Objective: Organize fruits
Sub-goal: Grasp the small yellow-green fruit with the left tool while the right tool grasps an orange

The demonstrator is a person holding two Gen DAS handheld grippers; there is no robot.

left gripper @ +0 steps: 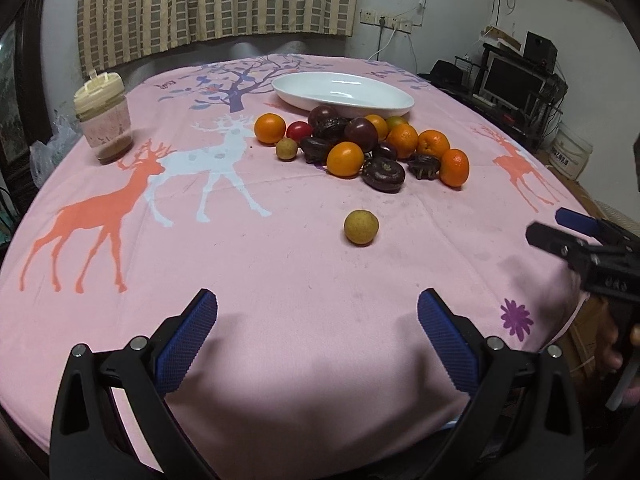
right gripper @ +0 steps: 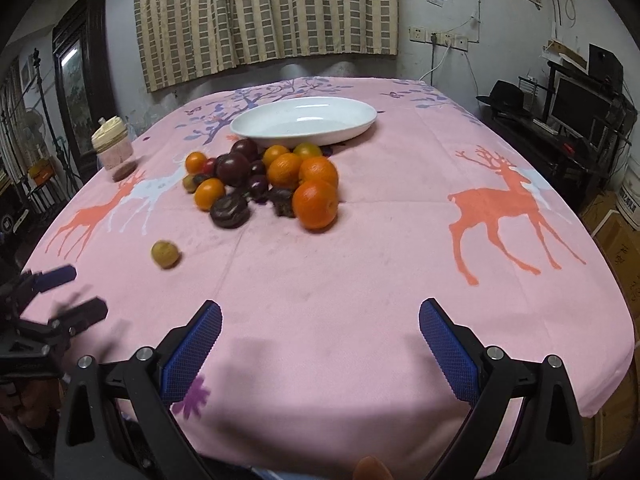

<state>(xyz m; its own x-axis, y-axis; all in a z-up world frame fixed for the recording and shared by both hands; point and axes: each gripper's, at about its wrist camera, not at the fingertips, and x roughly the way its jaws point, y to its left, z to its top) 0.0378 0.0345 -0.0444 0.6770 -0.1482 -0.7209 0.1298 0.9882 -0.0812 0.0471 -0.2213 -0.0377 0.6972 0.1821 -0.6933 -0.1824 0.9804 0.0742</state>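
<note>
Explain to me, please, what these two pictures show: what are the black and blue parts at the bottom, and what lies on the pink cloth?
Those parts are two-finger grippers that a person holds, one in each hand. Each picture comes from a camera on one gripper, looking forward along its fingers. The left gripper and the right gripper are both open and hold nothing. On the pink tablecloth lies a pile of fruit, oranges and dark purple ones, in front of an empty white dish. One small yellow fruit lies apart, nearer the grippers. A jar stands at the left.
</note>
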